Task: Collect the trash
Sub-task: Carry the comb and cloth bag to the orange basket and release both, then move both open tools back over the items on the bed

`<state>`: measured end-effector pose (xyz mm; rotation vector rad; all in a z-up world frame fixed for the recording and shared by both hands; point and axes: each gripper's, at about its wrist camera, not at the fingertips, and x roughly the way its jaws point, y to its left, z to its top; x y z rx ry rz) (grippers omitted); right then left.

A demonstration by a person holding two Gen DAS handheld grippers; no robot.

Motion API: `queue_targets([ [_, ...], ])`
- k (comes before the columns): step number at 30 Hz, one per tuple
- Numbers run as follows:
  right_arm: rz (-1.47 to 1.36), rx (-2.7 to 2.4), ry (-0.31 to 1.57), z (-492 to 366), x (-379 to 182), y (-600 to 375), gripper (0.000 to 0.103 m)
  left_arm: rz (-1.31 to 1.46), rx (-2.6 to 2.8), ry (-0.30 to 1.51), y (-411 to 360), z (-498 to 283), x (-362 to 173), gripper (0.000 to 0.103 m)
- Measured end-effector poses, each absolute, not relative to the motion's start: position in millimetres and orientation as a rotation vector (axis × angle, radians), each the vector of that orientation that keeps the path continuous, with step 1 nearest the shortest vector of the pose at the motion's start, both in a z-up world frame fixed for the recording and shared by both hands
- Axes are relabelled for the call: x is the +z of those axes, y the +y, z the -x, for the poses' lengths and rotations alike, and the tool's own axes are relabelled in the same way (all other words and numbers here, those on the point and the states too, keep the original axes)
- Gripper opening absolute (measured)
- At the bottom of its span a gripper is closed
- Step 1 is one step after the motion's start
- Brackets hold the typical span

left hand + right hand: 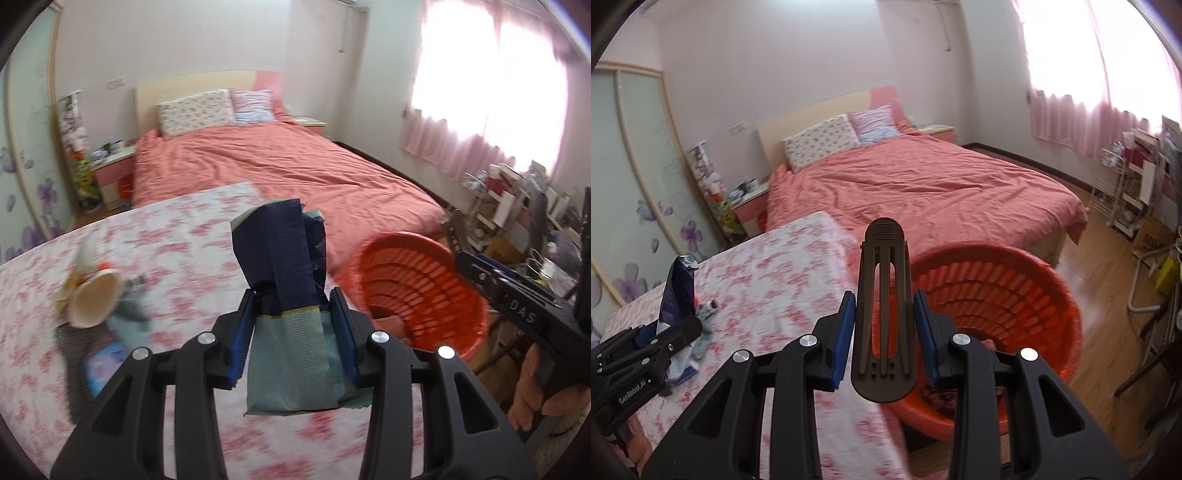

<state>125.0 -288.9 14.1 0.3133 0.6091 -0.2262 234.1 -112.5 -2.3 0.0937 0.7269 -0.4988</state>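
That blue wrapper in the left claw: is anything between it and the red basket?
Nothing visible blocks it. The left gripper holds the blue wrapper above the flowered table, and the red basket sits just to its right, tilted with its mouth open toward the wrapper.

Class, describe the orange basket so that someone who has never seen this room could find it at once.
Start at the big bed with the salmon-pink cover. Below its foot, beside the table with the red-and-white floral cloth, is the orange basket, tipped so that its mouth faces the camera. Its round shape, slotted plastic walls and bright orange set it apart from the black flat piece clamped in the right gripper.
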Motion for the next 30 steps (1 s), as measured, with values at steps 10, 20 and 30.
queue_targets([
  [10, -0.405, -0.306, 0.610, -122, -5, -350, 0.033, -0.139, -0.690, 0.753, -221, -238, -22, 0.040],
  [20, -0.481, -0.335, 0.649, -129, -31, -378, 0.040, -0.157, -0.644, 0.818, -247, -263, -53, 0.063],
  [30, -0.342, -0.312, 0.673, -125, -24, -331, 0.047, -0.188, -0.430, 0.776, -141, -247, -53, 0.065],
])
